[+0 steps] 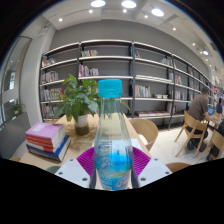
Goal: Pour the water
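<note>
A clear plastic water bottle point(113, 140) with a blue cap and a blue label stands upright between my fingers. My gripper point(113, 163) is shut on the bottle; the purple pads point(87, 159) press on both of its sides. The bottle is held up above a wooden table point(82, 128). The bottle's base is hidden below the fingers. No cup or other vessel for water shows.
A stack of books point(47, 139) lies on the table to the left. A potted plant point(78, 100) stands behind the bottle. Wooden chairs point(146, 128) and a seated person point(200, 108) are to the right. Bookshelves point(120, 70) line the far wall.
</note>
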The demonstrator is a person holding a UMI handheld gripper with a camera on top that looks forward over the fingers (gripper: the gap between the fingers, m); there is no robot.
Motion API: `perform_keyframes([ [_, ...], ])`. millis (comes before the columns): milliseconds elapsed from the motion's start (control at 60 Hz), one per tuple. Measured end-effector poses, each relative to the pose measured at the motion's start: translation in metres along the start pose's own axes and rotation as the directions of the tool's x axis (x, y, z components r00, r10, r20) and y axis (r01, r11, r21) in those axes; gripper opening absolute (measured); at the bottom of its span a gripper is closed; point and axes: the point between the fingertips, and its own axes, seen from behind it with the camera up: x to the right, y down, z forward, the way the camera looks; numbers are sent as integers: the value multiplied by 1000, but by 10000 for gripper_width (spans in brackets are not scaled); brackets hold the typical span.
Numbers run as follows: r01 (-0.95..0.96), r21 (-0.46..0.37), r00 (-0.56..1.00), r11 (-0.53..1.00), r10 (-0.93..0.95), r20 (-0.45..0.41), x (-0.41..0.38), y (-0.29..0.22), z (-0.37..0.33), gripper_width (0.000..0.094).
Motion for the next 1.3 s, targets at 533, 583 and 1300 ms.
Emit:
perform_keyframes([
  [533, -67, -22, 997, 998, 66, -41, 9, 62, 6, 661],
  [583, -53, -77, 996, 996, 48, -71, 13, 75, 0, 778],
  [1300, -79, -196, 995, 978, 64, -80, -98, 48, -246, 817],
])
